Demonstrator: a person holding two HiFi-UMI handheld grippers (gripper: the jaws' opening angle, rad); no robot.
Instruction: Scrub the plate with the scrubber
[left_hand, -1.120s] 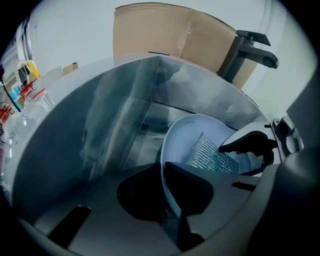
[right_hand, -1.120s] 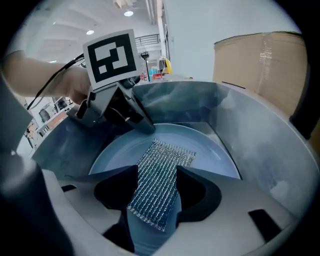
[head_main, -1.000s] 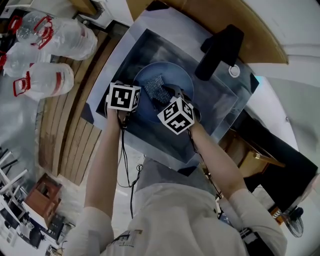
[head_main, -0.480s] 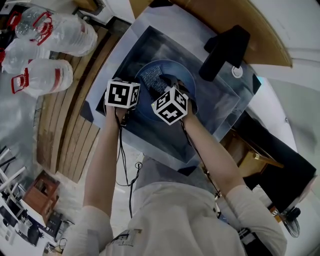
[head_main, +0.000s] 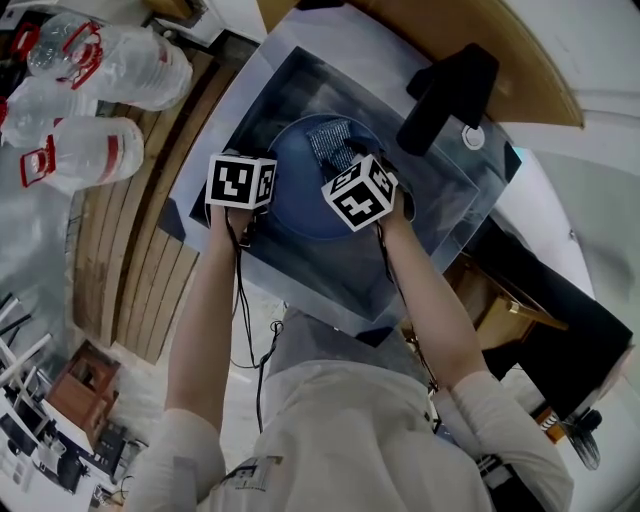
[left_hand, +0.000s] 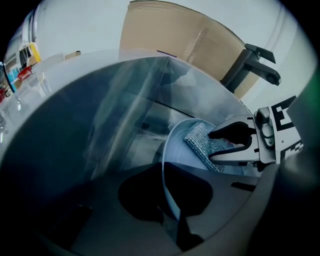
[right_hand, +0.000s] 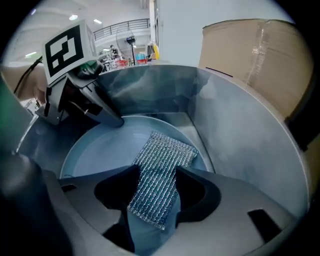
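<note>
A blue plate (head_main: 300, 205) leans in the steel sink (head_main: 300, 280). My left gripper (head_main: 258, 205) holds the plate's near-left rim (left_hand: 166, 170); its jaws have just closed a little further with the rim between them. From the right gripper view, the left gripper (right_hand: 112, 120) bites the plate (right_hand: 100, 150) at its edge. My right gripper (head_main: 350, 160) is shut on a silvery mesh scrubber (head_main: 328, 140), which lies flat on the plate's far part. The scrubber (right_hand: 160, 175) runs out between the right gripper's jaws (right_hand: 157, 177). From the left gripper view, the scrubber (left_hand: 202, 145) is pressed to the plate.
A black faucet (head_main: 445, 95) stands over the sink's far right corner. Large water bottles (head_main: 100, 150) lie on the floor to the left. A brown cardboard box (left_hand: 175, 45) stands behind the sink. The sink walls (right_hand: 240, 130) close in around the plate.
My right gripper has slid the scrubber across the plate toward its far side. The left gripper and the plate have stayed where they were.
</note>
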